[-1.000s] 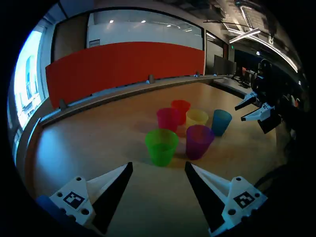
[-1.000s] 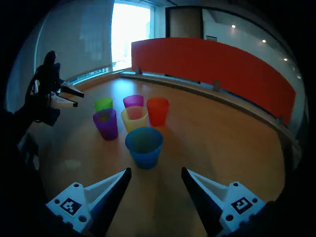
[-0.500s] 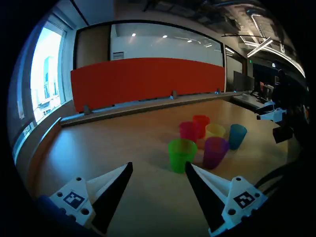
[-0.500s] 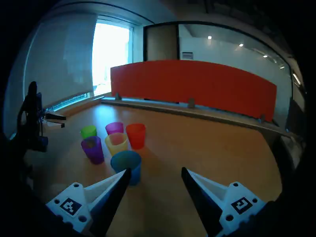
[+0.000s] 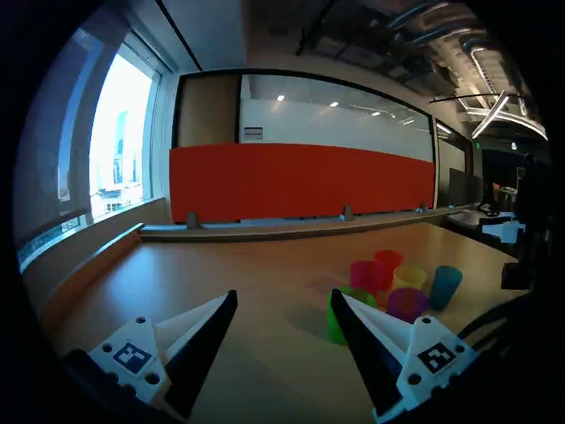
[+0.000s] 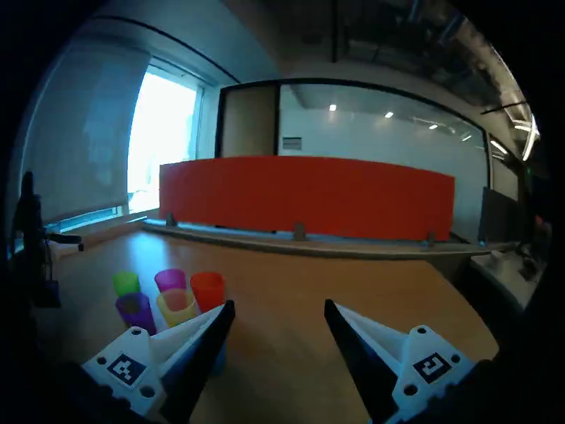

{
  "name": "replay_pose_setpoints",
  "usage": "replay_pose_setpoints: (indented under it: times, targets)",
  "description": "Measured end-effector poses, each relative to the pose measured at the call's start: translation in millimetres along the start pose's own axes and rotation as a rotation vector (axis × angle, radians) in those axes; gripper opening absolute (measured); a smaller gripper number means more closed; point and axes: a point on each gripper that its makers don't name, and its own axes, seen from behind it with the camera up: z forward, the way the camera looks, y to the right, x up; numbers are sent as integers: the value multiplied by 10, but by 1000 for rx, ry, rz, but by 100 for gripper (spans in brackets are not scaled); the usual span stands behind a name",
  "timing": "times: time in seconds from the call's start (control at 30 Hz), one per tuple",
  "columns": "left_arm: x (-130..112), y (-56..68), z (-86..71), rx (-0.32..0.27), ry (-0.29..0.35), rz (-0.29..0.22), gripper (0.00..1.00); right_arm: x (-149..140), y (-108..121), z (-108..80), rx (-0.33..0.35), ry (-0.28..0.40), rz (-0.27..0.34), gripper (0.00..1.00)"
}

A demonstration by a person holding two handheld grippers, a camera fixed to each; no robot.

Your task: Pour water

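In the left gripper view, my left gripper [image 5: 282, 292] is spread wide with nothing between its fingers. The cups stand bunched on the wooden surface [image 5: 233, 272] at about four o'clock. The green cup [image 5: 337, 321] is nearest, partly behind one finger, and the blue cup [image 5: 445, 285] is farthest out.

In the right gripper view, my right gripper [image 6: 279, 302] is equally wide and empty. The bunch is at eight o'clock, with the red cup [image 6: 207, 288] and yellow cup [image 6: 176, 305] just beside a fingertip.
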Motion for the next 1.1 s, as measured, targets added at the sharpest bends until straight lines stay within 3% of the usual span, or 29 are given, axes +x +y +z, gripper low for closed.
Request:
replay_pose_setpoints:
  times: [0.2, 0.4, 0.7, 1.1]
  targets:
    - [190, -95, -35, 85, 83, -12, 98, 222, 152, -7, -119, 109, -10, 98]
    - [299, -54, -37, 94, 125, -53, 98, 316, 225, -41, -193, 157, -7, 98]
    - [366, -126, -76, 152, 161, -28, 98, 323, 243, -60, -235, 175, 5, 98]
    - [303, -87, -123, 181, 213, -6, 98, 368, 302, -86, -262, 170, 38, 98]
